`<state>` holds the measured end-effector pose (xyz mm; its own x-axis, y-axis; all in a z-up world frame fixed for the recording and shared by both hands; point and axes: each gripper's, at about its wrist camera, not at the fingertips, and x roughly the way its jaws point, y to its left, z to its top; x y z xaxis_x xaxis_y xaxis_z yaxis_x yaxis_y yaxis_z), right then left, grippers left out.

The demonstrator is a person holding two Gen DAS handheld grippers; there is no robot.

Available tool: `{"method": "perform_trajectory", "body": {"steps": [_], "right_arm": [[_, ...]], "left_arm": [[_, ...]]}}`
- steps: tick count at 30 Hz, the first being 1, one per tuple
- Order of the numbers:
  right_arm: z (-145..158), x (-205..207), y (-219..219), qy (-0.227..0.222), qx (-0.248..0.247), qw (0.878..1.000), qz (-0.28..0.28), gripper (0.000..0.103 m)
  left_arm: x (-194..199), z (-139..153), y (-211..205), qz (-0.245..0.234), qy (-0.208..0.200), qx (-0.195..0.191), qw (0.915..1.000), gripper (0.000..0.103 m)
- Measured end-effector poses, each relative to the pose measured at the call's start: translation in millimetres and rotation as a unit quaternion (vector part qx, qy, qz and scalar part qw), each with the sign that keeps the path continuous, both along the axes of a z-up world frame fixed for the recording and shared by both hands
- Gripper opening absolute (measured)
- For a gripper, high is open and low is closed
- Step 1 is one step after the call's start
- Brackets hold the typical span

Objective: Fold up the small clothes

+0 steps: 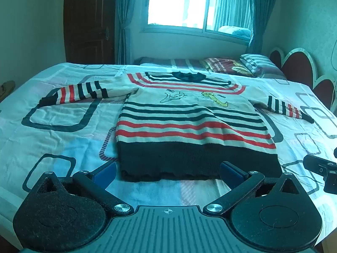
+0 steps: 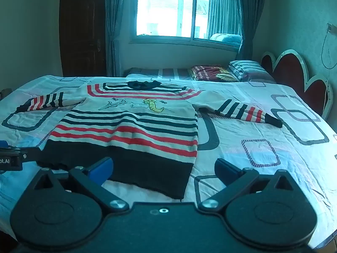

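A small striped sweater point(image 1: 189, 124) with red and dark stripes, a dark hem and dinosaur drawings lies flat on the bed, sleeves spread to both sides. It also shows in the right wrist view point(image 2: 130, 126). My left gripper point(image 1: 168, 170) is open, its blue fingertips either side of the dark hem's near edge, just short of it. My right gripper point(image 2: 164, 168) is open at the hem's right corner. The right gripper shows at the left view's right edge point(image 1: 322, 172); the left gripper shows at the right view's left edge point(image 2: 12, 160).
The bed sheet point(image 2: 263, 154) has rounded rectangle prints. Pillows point(image 2: 231, 71) lie at the far end by a red scalloped headboard point(image 2: 294, 71). A window point(image 2: 185, 12) with curtains and a dark wooden door point(image 2: 82, 31) stand behind.
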<state>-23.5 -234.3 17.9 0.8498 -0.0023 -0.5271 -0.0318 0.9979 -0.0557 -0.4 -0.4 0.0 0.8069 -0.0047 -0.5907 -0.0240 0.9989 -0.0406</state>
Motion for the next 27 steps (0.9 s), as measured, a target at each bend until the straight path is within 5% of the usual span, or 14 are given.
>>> {"method": "perform_trajectory", "body": {"steps": [2, 27], "right_arm": [[-0.5, 0.6, -0.4, 0.002, 0.002, 1.0, -0.003, 0.102], [0.8, -0.6, 0.4, 0.0, 0.007, 1.0, -0.002, 0.102]], "left_arm": [[1.6, 0.4, 1.9, 0.002, 0.017, -0.021, 0.9996, 0.103], [-2.4, 3.8, -1.3, 0.0, -0.001, 0.012, 0.9999, 0.103]]}}
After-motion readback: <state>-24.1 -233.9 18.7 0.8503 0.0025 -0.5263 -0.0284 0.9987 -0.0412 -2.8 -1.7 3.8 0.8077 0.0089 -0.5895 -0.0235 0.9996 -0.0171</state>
